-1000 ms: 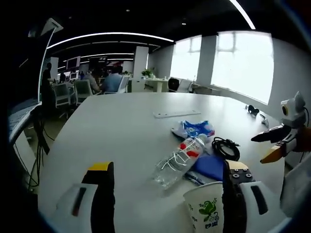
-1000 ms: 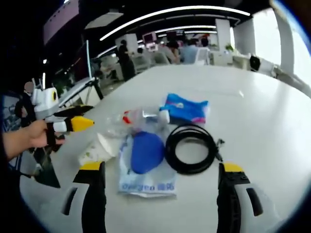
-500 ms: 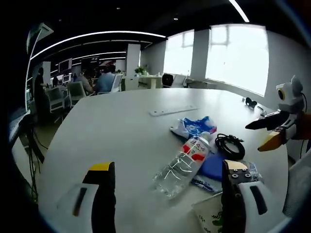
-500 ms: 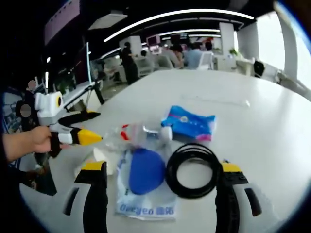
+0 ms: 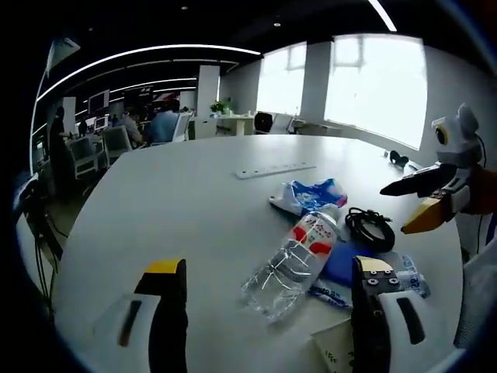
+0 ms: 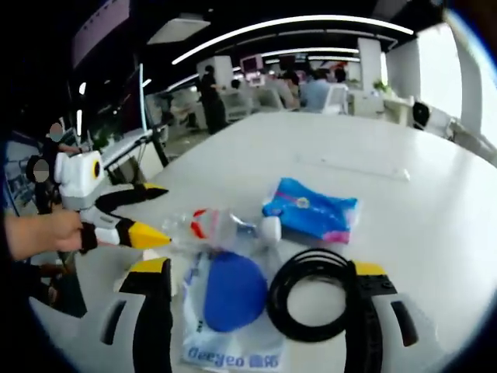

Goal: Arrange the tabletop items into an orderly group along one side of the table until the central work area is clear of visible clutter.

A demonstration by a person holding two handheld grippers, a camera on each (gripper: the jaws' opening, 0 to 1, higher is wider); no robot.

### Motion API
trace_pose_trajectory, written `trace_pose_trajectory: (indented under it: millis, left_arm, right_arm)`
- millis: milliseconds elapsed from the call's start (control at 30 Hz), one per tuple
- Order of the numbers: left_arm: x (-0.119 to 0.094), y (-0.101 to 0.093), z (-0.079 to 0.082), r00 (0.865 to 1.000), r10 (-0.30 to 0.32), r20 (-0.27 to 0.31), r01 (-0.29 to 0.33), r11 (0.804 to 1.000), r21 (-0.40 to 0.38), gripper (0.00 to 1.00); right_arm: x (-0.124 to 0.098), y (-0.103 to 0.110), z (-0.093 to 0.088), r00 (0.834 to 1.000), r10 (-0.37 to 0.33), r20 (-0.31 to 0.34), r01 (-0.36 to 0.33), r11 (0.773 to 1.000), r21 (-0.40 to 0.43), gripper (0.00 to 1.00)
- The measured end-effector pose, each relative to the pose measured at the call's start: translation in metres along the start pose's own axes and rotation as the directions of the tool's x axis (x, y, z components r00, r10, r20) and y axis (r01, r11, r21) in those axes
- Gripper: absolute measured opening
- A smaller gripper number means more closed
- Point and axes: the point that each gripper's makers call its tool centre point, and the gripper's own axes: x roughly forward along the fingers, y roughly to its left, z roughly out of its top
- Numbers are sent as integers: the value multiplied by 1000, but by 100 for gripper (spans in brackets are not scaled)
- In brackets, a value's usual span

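Note:
A clear water bottle (image 5: pixel 293 255) with a red label lies on its side on the white table (image 5: pixel 171 210). Around it sit a blue packet (image 5: pixel 311 194), a black cable coil (image 5: pixel 370 228) and a blue round item in a plastic bag (image 5: pixel 343 266). A paper cup (image 5: pixel 335 356) peeks in at the bottom edge. My left gripper (image 5: pixel 268 268) is open over the near table. In the right gripper view, my right gripper (image 6: pixel 258 269) is open above the bagged blue item (image 6: pixel 233 289) and the cable coil (image 6: pixel 311 294), with the bottle (image 6: pixel 221 225) and the packet (image 6: pixel 314 211) beyond.
A long white strip (image 5: pixel 276 169) lies farther along the table. The right gripper (image 5: pixel 423 206) hangs at the table's right edge. A hand (image 6: pixel 39 233) holds the left gripper (image 6: pixel 124 217) beside the bottle. Desks, chairs and people fill the office behind.
Both cameras have shifted. The cup has slid toward the bottom of the left gripper view, and the items sit nearer in the right gripper view. The items themselves have not moved.

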Motion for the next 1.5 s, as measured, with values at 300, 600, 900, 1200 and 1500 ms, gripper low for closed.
trace_pose_trajectory:
  millis: [300,600,900,1200,1500]
  left_arm:
    - [7,-1,-4,1000,-9,-14,9,1000,-12,84]
    - [17,-4,-11,999,-30,-42,30,1000,-8,83]
    - [24,-7,-15,997,-53,-63,53,999,-2,80]
    - [27,-11,-17,993,-82,-79,84,996,16,70]
    - [29,-15,-19,990,-103,-98,108,993,44,62]
  right_arm:
    - [13,2,-5,1000,11,-22,-11,1000,-10,89]
    - [20,-3,3,1000,6,-2,-6,999,-42,84]
    - [33,-2,4,999,23,-27,-24,999,-37,84]
    - [42,2,3,998,33,-45,-36,996,-81,83]
    - [50,4,12,998,59,-15,-59,998,0,79]
